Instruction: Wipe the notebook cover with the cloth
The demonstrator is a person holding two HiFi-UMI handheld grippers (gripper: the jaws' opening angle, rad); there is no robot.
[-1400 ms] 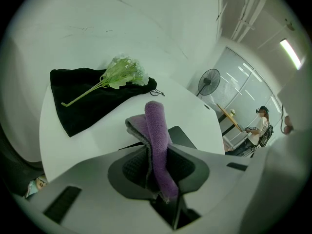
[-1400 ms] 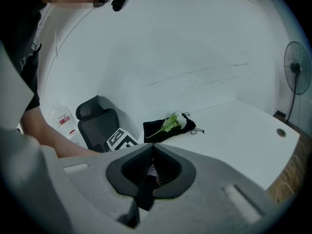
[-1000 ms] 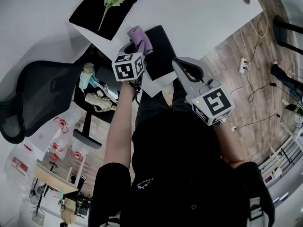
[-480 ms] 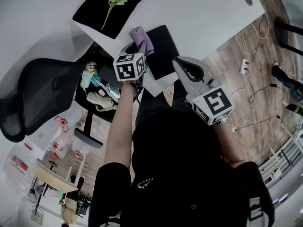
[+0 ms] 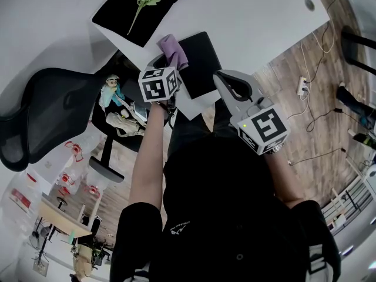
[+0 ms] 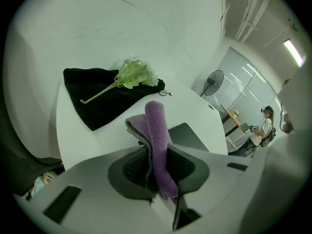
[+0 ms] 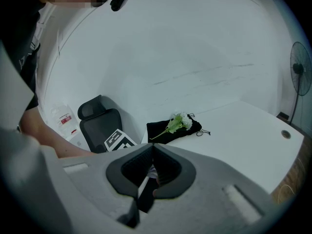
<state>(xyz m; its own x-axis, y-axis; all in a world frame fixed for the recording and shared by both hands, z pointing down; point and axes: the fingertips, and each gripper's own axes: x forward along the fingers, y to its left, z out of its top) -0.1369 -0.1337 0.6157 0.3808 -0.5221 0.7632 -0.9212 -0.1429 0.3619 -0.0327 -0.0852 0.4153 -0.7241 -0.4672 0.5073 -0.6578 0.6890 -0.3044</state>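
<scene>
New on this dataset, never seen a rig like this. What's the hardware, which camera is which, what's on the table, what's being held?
There is no robot here. A person holds a two-jaw gripper in each hand, and the marker cubes are part of the grippers. The head view comes from a camera on the person's head, looking steeply down. The other two views come from cameras riding on each gripper, looking along its jaws.

On the white table lie a black notebook and a black bag with a sprig of flowers on it.

The left gripper is clamped on a purple cloth, held at the notebook's edge. The right gripper has its jaws together with nothing visibly held, near the notebook.
</scene>
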